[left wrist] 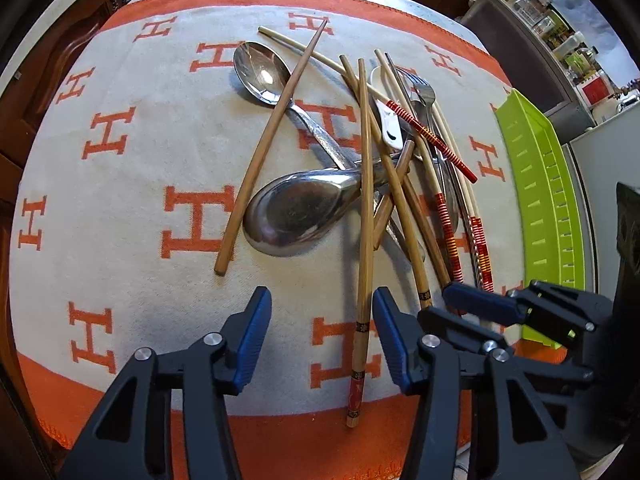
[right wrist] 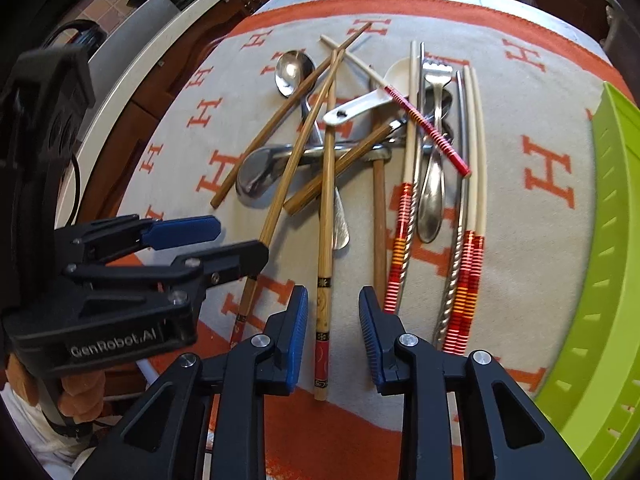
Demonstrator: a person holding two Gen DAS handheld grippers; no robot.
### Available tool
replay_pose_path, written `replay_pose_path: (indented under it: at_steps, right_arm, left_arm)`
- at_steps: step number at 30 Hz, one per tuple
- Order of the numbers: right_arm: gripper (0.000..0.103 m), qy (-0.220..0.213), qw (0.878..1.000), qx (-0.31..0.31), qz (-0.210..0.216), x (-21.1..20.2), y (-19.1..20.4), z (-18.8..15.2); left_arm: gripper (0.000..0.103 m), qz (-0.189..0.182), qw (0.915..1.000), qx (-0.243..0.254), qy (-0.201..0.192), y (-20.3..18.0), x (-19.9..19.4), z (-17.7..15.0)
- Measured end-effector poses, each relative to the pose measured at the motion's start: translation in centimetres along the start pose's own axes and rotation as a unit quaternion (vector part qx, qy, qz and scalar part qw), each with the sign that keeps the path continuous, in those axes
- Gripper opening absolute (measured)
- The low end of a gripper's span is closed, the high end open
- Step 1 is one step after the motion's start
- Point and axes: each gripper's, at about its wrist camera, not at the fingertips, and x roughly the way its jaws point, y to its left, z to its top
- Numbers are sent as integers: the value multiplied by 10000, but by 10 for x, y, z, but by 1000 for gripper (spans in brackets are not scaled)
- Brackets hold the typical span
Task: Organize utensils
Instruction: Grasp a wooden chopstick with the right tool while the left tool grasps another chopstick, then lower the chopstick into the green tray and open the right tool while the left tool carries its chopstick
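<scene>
Three metal spoons [left wrist: 294, 212], one white spoon [right wrist: 360, 106], one fork [right wrist: 438, 74] (chopsticks tangled). Both grippers' jaws spread: left gripper [left wrist: 320, 340], right gripper [right wrist: 334, 336].

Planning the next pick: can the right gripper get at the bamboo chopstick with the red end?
Probably yes. The bamboo chopstick already lies between the right gripper's open jaws, its near end atop the cloth with nothing over it.

Utensils, loose crossed pile: bamboo chopsticks [left wrist: 363, 216]; red-banded chopsticks [right wrist: 470, 216]; two steel spoons [left wrist: 298, 214], one bowl-down; white ceramic spoon [right wrist: 360, 106]; fork [right wrist: 436, 80]. Green tray [right wrist: 600, 264] beside.
</scene>
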Motion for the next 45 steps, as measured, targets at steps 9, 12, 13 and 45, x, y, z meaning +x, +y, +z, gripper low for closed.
replay_pose_path:
  at_steps: [9, 12, 13, 45]
  right_arm:
    - [18, -58, 9999, -143, 37, 17, 12, 3]
    - [8, -101, 9998, -144, 3, 19, 13, 4]
    - [8, -126, 9999, -104, 53, 18, 13, 3]
    - [7, -1710, 9581, 2227, -569, -152, -144, -93]
  left_arm:
    - [47, -49, 9999, -84, 69, 0, 10, 5]
    - [47, -65, 9999, -90, 67, -1, 10, 7]
    - [47, -64, 9999, -93, 65, -3, 12, 9]
    - [4, -542, 9936, 731, -673, -109, -71, 6]
